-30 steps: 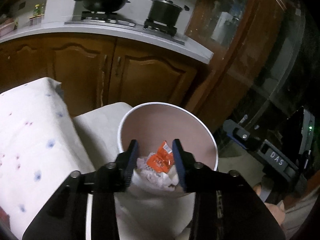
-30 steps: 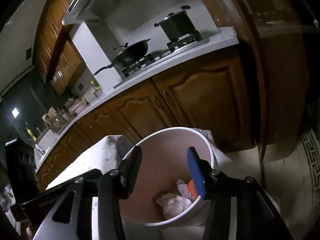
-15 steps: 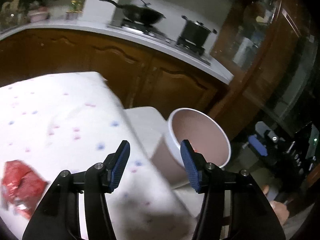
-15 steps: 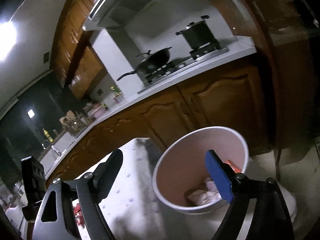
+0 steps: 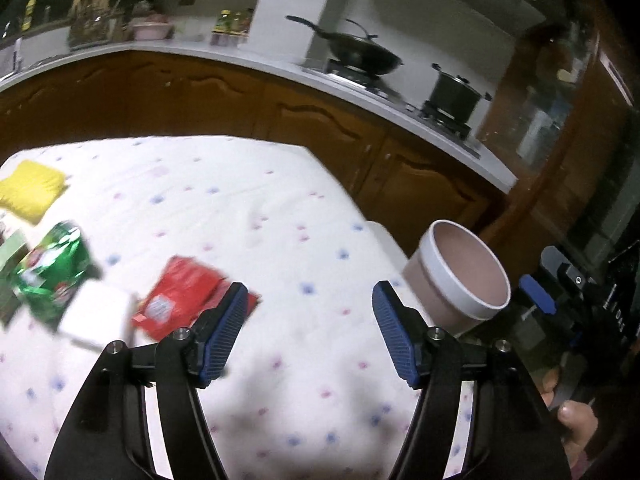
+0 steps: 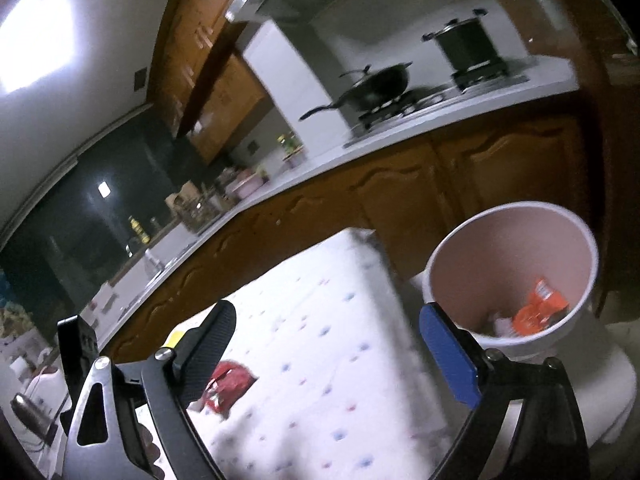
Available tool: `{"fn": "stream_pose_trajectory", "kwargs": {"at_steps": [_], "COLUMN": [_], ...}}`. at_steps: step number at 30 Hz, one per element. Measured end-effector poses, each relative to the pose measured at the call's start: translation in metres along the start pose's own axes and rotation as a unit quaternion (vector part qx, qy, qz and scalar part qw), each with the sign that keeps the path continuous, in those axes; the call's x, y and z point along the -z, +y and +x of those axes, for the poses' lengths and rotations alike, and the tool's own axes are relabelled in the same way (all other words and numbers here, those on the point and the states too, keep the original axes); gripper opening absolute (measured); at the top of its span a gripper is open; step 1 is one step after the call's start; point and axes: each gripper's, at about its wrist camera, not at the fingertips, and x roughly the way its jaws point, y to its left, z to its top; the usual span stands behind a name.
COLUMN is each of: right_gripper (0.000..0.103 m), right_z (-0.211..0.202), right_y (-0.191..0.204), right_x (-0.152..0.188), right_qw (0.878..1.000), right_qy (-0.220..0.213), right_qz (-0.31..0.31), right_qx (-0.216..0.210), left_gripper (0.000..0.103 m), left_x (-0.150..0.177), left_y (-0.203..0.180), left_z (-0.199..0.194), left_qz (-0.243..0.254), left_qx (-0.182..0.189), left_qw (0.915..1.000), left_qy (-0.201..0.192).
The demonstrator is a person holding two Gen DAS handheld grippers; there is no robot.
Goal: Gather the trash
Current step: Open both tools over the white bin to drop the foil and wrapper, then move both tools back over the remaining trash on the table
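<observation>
Grippers left point(image 5: 308, 332) and right point(image 6: 332, 344), tilted down over table point(image 5: 248, 208), opening, empty

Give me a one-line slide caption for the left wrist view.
Left hand-held gripper, jaws opening and empty, over the dotted tablecloth near a red wrapper, trash bin at right.

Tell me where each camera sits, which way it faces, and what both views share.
Left wrist: sits on the left gripper, looks down across the dotted tablecloth at the red wrapper and green packet; its opening jaws hold nothing; the right gripper and a hand show at far right.
Right wrist: sits on the right gripper, faces the bin beside the table, orange wrapper inside; opening jaws hold nothing.
Shared: bin, tablecloth, red wrapper, wok, pot.
</observation>
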Motion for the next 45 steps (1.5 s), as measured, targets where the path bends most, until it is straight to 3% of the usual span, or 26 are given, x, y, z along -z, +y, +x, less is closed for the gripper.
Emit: {"fn": "stream_pose_trajectory", "kwargs": {"at_steps": [20,35,45], "right_gripper": [0.095,0.095,0.095], "right_z": [0.044,0.078,0.129], "right_y": [0.077,0.116,0.141], "right_x": [0.058,0.077,0.095], "right_qw": [0.994,0.987,0.975], "right_qy": [0.085,0.126,0.190], "right_qz": [-0.043,-0.067,-0.093], "right_qx": [-0.057,-0.069,-0.064], "left_gripper": [0.065,0.065,0.065], "left_x": [0.031,0.042,0.044], "left_y": [0.118,0.148,0.160], "left_z": [-0.061,-0.069,-0.058], "left_qz": [-0.078,-0.101,-0.114], "left_qx": [-0.089,-0.098,-0.098], "left_qw": [0.9927,0.9900,0.9885], "left_qy": [-0.023,-0.013,0.008]}}
